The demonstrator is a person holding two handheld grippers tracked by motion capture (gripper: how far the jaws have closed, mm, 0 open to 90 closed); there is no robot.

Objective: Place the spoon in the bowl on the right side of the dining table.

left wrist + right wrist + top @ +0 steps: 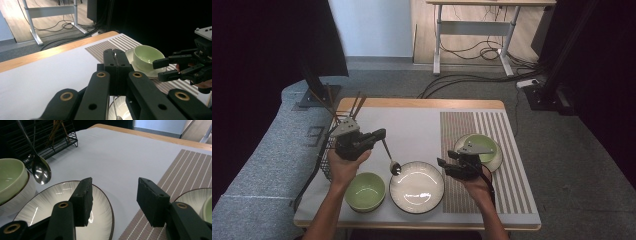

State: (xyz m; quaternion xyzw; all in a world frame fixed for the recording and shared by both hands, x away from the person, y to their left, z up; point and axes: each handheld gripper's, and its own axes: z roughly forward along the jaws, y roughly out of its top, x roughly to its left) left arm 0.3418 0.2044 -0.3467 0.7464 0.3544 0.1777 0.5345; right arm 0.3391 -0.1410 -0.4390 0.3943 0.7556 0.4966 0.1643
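Holding spoon (389, 156) by handle: left tongs (379, 134), jaws pressed together on it; spoon bowl hangs below and ahead of tongs, over rim of white plate (417, 187). Right tongs (443, 163) gaping wide, gripping nothing, poised at plate's opposite edge. Green bowl (365, 191) just beneath left hand. Wire rack (328, 150) behind left tongs on tabletop (417, 125).

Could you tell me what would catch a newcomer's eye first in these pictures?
Most striking is the spoon that the left gripper holds by its handle, its bowl hanging at the near-left rim of the big white plate. The right gripper waits open beside that plate.
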